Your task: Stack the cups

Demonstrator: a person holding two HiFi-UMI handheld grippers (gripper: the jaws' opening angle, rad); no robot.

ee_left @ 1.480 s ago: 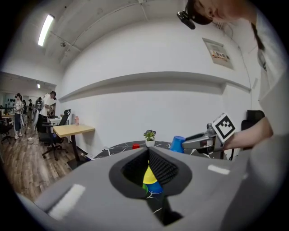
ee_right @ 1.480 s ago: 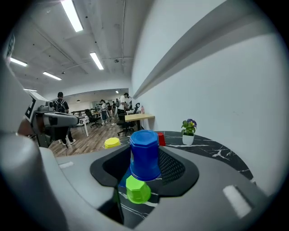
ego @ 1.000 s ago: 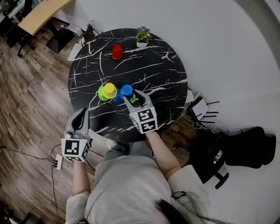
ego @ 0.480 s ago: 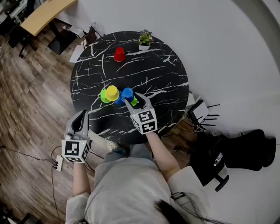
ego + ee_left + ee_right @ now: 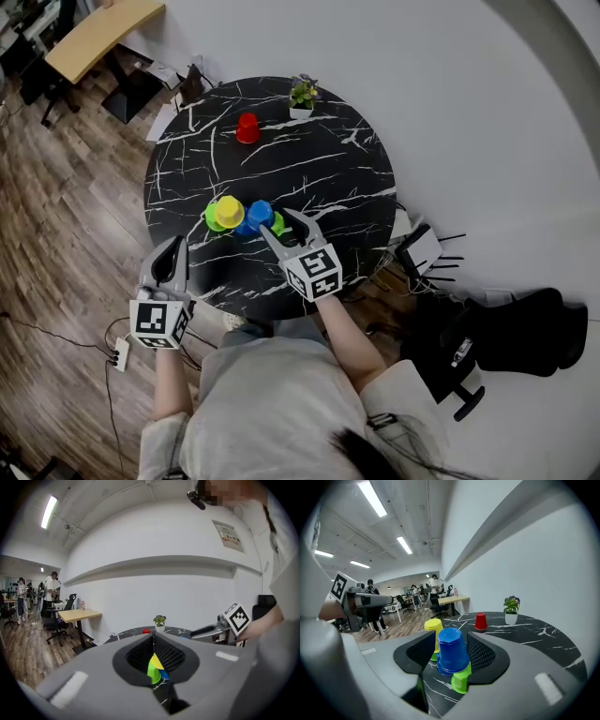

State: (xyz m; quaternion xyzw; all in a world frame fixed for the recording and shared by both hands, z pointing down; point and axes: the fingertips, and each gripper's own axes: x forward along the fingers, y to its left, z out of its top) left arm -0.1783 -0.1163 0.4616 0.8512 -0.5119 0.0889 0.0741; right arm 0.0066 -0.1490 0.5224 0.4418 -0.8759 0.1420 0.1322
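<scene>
table [image 5: 328, 178] black with white veining | red cup [image 5: 247, 127] | yellow cup [image 5: 228, 210] | blue cup [image 5: 259, 216] | green cup [image 5: 213, 221] | floor [image 5: 66, 216] brown wood-grain | pot [image 5: 300, 112] white

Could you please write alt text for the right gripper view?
The right gripper, jaws open, frames an upside-down blue cup with a green cup in front. Behind stand a yellow cup, a red cup and a potted plant on the black marble table.

- A cluster of cups [image 5: 246, 217] stood on the table [image 5: 328, 178], near its front edge
- A lone cup [image 5: 247, 127] sat well behind them
- A potted plant [image 5: 302, 94] stood right of it, at the far rim
</scene>
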